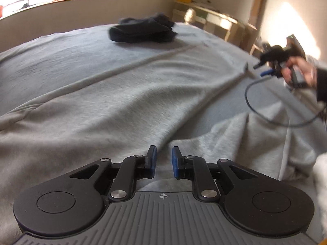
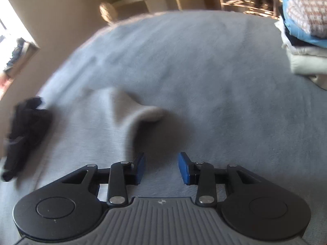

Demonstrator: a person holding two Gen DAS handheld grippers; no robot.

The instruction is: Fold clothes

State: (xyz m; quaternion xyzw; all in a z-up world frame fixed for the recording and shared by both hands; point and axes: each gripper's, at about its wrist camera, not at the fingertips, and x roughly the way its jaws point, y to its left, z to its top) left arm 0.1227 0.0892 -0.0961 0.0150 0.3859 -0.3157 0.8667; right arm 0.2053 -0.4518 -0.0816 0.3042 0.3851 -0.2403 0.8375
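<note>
A light grey garment (image 1: 126,94) lies spread across the bed, with a long seam running diagonally and a bunched part (image 1: 255,143) at the right. My left gripper (image 1: 164,160) hovers just above it, open by a narrow gap with nothing between the blue pads. In the left wrist view my right gripper (image 1: 260,69), held by a hand (image 1: 300,71), sits just off the garment's far right corner (image 1: 246,66). In its own view the right gripper (image 2: 161,168) is open and empty, with a raised grey fold of the garment (image 2: 141,116) just beyond its left finger.
A dark crumpled garment (image 1: 143,30) (image 2: 26,134) lies at the far side of the blue-grey bed cover (image 2: 214,71). A stack of folded clothes (image 2: 304,40) sits at the right. Wooden shelves (image 1: 220,22) stand beyond the bed. A black cable (image 1: 265,110) loops below the right hand.
</note>
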